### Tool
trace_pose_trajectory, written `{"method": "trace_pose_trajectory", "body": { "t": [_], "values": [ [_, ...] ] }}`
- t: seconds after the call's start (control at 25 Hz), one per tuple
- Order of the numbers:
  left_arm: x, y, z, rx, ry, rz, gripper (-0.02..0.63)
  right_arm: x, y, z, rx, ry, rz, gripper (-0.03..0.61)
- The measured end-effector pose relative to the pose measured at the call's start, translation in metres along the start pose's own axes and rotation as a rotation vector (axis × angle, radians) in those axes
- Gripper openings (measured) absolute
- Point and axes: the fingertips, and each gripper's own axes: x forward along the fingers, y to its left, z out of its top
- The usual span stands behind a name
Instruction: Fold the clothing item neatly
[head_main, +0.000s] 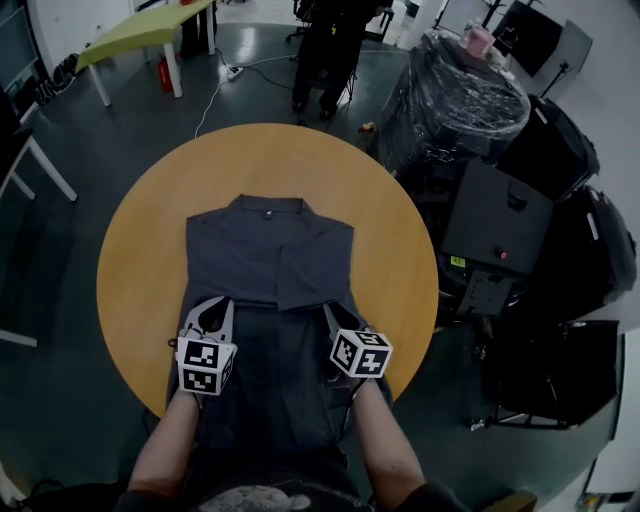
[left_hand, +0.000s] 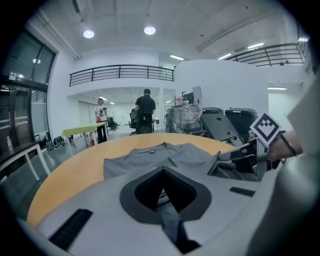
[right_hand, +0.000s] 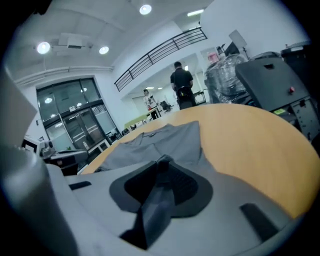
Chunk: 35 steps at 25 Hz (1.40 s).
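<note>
While you hold both arms over the near edge of the round tabletop, the grey shirt lies flat on the wood. Its collar is at the far side and its lower part runs back toward you, off the near rim.

Your left tongs are pressed together on a thin strip of that cloth. In the left gripper view the strip runs straight through the closed jaws.

Your right tongs pinch a thicker fold of the same shirt. In the right gripper view the fold fills the gap between the pads.

Both tongs sit at the shirt's lower half, one on each side edge, with the marker cubes facing up at you. A panel of cloth lies doubled over the body on your right-hand side.

Beyond the tabletop stand a green table, a person and a plastic-wrapped black stack.
</note>
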Motion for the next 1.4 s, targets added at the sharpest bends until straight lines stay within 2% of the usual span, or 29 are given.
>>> {"method": "trace_pose_trajectory", "body": {
  "t": [0.08,0.12,0.24,0.36,0.44,0.52,0.6,0.72,0.76,0.8,0.84,0.96,1.16,1.28,1.4],
  "values": [
    [0.006,-0.003,-0.001,-0.006,0.001,-0.001,0.008,-0.008,-0.012,0.007,-0.011,-0.048,-0.038,0.054],
    [0.008,-0.005,-0.001,-0.009,0.000,-0.003,0.008,-0.011,-0.013,0.012,-0.064,-0.062,-0.041,0.054],
    [0.013,-0.010,0.000,-0.015,0.000,-0.003,0.008,-0.009,0.015,0.020,-0.385,-0.062,0.030,0.054],
    [0.015,-0.012,-0.004,-0.032,0.003,0.004,0.008,0.007,0.057,-0.002,-0.695,0.026,0.159,0.101],
    [0.016,-0.012,-0.005,-0.043,0.003,0.009,0.008,0.023,0.072,-0.025,-0.836,0.117,0.204,0.135],
    [0.017,-0.011,-0.006,-0.043,0.005,0.012,0.008,0.039,0.081,-0.043,-0.908,0.173,0.221,0.144],
    [0.018,-0.009,-0.006,-0.042,0.009,0.016,0.008,0.051,0.087,-0.052,-0.941,0.199,0.218,0.144],
    [0.017,-0.006,-0.006,-0.045,0.016,0.026,0.008,0.058,0.087,-0.056,-0.966,0.223,0.169,0.138],
    [0.017,-0.004,-0.006,-0.046,0.017,0.028,0.008,0.058,0.085,-0.054,-0.965,0.224,0.152,0.093],
    [0.016,-0.003,-0.006,-0.047,0.017,0.030,0.008,0.058,0.084,-0.051,-0.961,0.221,0.141,0.012],
    [0.016,-0.002,-0.006,-0.048,0.018,0.032,0.008,0.056,0.083,-0.047,-0.953,0.213,0.140,0.005],
    [0.016,0.001,-0.007,-0.053,0.017,0.034,0.008,0.050,0.077,-0.016,-0.899,0.149,0.128,0.004],
    [0.019,0.004,-0.010,-0.067,0.021,0.049,0.008,0.052,0.026,0.058,-0.824,0.045,-0.006,0.005],
    [0.024,0.002,-0.013,-0.070,0.024,0.054,0.008,0.062,-0.012,0.083,-0.767,0.033,-0.072,0.005],
    [0.028,0.004,-0.016,-0.072,0.032,0.068,0.008,0.076,-0.044,0.085,-0.704,0.077,-0.116,0.005]
  ]
}}
